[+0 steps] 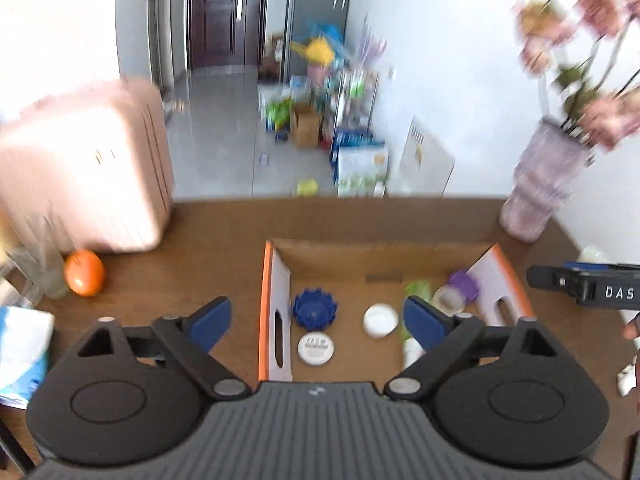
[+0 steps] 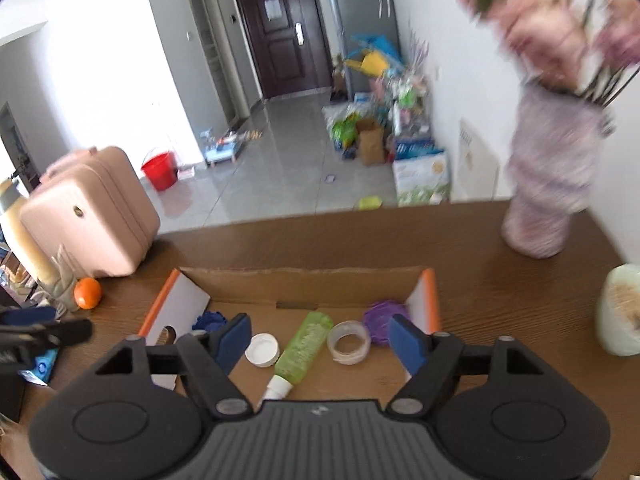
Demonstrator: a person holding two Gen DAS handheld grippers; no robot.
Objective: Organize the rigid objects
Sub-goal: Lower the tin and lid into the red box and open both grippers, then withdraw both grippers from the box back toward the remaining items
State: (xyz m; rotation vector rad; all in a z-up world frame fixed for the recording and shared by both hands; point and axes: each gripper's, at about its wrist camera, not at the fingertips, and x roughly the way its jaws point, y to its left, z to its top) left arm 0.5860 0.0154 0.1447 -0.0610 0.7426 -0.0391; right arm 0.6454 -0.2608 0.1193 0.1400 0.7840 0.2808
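Both grippers empty: left gripper (image 1: 316, 322) and right gripper (image 2: 320, 344) spread wide above cardboard box (image 2: 304, 280). Green bottle (image 2: 306, 346), blue lid (image 1: 314, 309), white cap (image 1: 380, 320) inside. Risk: clipping vase (image 2: 548, 184), toppling it.

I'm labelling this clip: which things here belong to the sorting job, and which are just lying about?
Job: cardboard box; in it, blue lid, white cap, green bottle, clear ring, purple lid, printed white lid.

Lying about: orange, pink suitcase, flower vase.
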